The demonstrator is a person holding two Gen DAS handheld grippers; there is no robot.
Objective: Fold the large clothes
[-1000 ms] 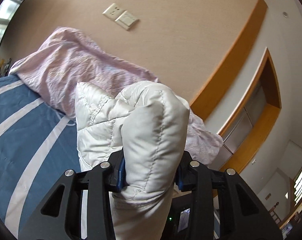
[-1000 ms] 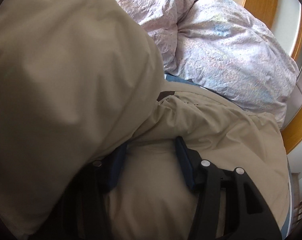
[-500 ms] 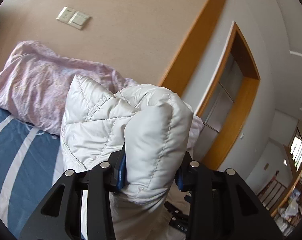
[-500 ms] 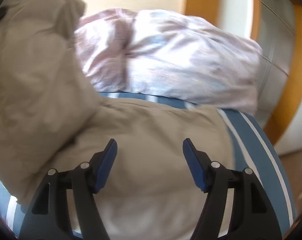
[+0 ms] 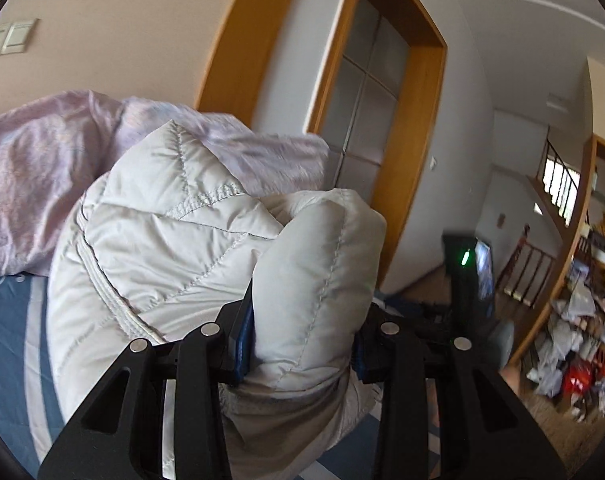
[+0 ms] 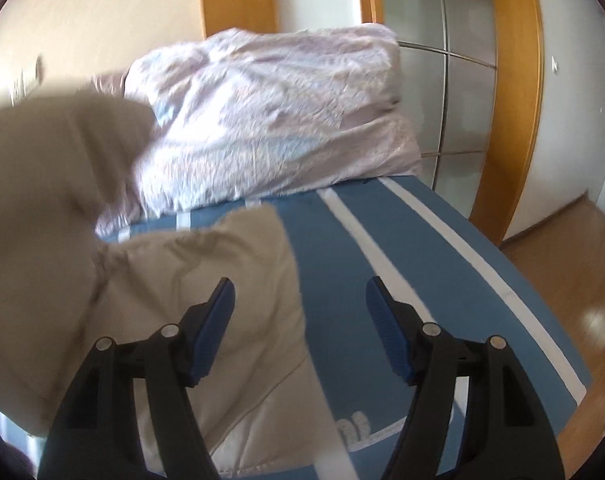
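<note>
**Left gripper clamps quilted jacket; right gripper empty above bed**

Left wrist view: the left gripper (image 5: pixel 302 344) is closed on a thick fold of the quilted jacket (image 5: pixel 206 248). Both blue pads press into the fabric, which bulges up between the jaws. The pale lining side faces the camera, stitched seams showing. The rest of the jacket hangs down to the left over the striped bed sheet (image 5: pixel 10 344). A pink duvet (image 5: pixel 42 168) is bunched behind it, against the beige wall. A wood-framed glass door (image 5: pixel 366 120) stands to the right. Farther right, a room with a railing and floor clutter, blurred.

Right wrist view: the right gripper (image 6: pixel 300 320) stands wide, nothing between the pads. Its left finger is over the jacket's beige outer side (image 6: pixel 206 280), which lies on the blue sheet (image 6: pixel 382 280); its right finger is over bare sheet. A raised beige mass (image 6: pixel 42 184) of the jacket fills the left of the view. The duvet (image 6: pixel 270 120) lies beyond, at the head of the bed. Wooden floor (image 6: pixel 574 272) on the right.
</note>
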